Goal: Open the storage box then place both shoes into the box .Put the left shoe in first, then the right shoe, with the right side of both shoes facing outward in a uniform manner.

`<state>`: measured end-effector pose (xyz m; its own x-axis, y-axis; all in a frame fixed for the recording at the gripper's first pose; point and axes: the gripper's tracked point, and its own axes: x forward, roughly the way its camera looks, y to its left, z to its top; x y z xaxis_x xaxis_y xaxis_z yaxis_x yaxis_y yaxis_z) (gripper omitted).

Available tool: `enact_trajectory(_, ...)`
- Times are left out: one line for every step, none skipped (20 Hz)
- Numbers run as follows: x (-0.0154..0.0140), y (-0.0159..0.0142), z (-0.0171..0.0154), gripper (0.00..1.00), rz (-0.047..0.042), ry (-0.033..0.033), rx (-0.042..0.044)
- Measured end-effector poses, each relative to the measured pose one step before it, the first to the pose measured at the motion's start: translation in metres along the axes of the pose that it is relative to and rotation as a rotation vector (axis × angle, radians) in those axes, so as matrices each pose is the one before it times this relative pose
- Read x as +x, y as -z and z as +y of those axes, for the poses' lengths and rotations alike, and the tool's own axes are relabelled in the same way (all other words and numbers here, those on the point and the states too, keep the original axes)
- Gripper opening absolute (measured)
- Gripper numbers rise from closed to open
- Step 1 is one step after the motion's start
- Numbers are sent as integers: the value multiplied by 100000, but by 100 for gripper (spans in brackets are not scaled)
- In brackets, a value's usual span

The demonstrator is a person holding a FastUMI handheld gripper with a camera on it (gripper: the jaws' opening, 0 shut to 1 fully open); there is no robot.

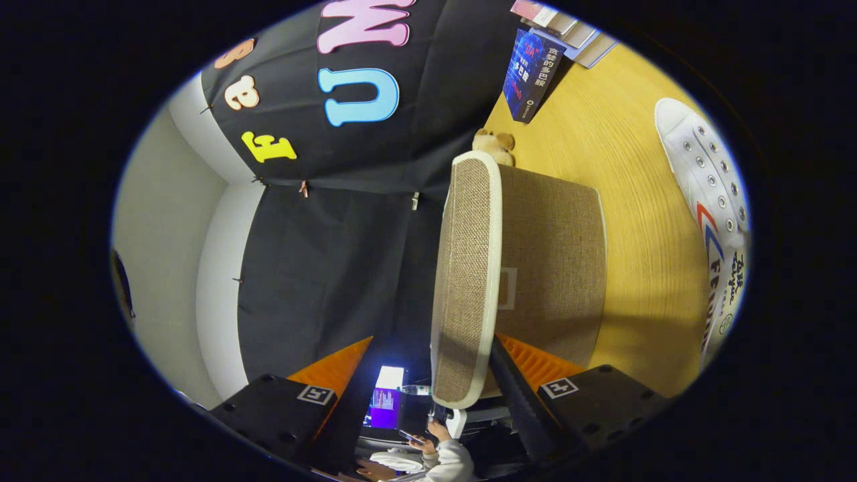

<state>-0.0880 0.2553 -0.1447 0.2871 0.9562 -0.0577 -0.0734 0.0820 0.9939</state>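
My claw (428, 381) is rolled onto its side and stands wide open, holding nothing. The storage box (535, 268) sits just ahead of it, its woven fabric lid (469, 281), edged in pale piping, between my two fingers. One finger lies close against the box's body; the other stands clear of the lid on its outer side. I cannot tell whether either finger actually touches.

Past the box, a small brown plush toy (494, 146) sits right behind it on the wooden tabletop (636, 268). Further off, a dark blue book (532, 75) stands upright with a few more books (569, 30) nearby.

Well off to the side of the box lies a white canvas shoe (713, 201) with metal eyelets. Bare tabletop separates it from the box.

A person's hand (438, 432) holding a phone (412, 438) shows near my fingers.
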Motion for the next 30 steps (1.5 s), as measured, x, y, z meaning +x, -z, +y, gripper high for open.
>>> enact_trajectory(-256, -344, 514, 96, -890, -855, 1462)
enact_trajectory(-326, -484, 373, 92, -2052, -208, 767)
enact_trajectory(-30, -332, 299, 85, -1344, -360, 681)
enact_trajectory(135, 210, 278, 82, 725, -177, 1116)
enact_trajectory(100, 182, 71, 82, 522, 614, 53)
enact_trajectory(484, 222, 50, 72, 16, 621, -538)
enact_trajectory(83, 463, 415, 66, 1628, -495, -148)
enact_trajectory(368, 382, -2, 66, 744, 1137, -1203)
enact_trajectory(542, -161, -459, 54, -764, 2242, -1855)
enact_trajectory(231, 88, -19, 42, 1170, 364, -376)
enact_trajectory(246, 337, 96, 41, 2254, 98, 910)
enact_trajectory(393, 262, -143, 35, 1418, 781, 339)
enact_trajectory(338, 268, -452, 29, 715, 3256, -1113)
enact_trajectory(634, 814, -1553, 23, -1804, 8406, -1576)
enact_trajectory(173, -1185, -1120, 17, -499, 3772, -1358)
enact_trajectory(261, 236, -589, 16, 1278, 2545, -400)
enact_trajectory(72, 236, -510, 11, 289, 2500, -372)
enact_trajectory(352, 194, -199, 6, -66, 992, -614)
enact_trajectory(-80, 138, -27, 5, -303, 401, -278)
enact_trajectory(121, 24, 54, 5, -171, -280, 310)
enact_trajectory(149, 106, 228, 5, 480, -649, 1241)
enact_trajectory(-58, -15, 275, 5, 143, -549, 1586)
enact_trajectory(57, 25, 586, 5, 18, -1180, 1119)
enact_trajectory(-53, -214, 630, 5, -893, -660, 356)
enact_trajectory(-91, -164, 750, 5, -765, -794, 7)
enact_trajectory(-87, -151, 891, 5, -813, -1069, -78)
enact_trajectory(-70, -220, 1087, 5, -970, -1167, -92)
enact_trajectory(21, -290, 1176, 5, -1045, -1605, -36)
enact_trajectory(132, -403, 1163, 5, -893, -1442, 14)
enact_trajectory(282, -250, 1348, 5, -549, -1470, -328)
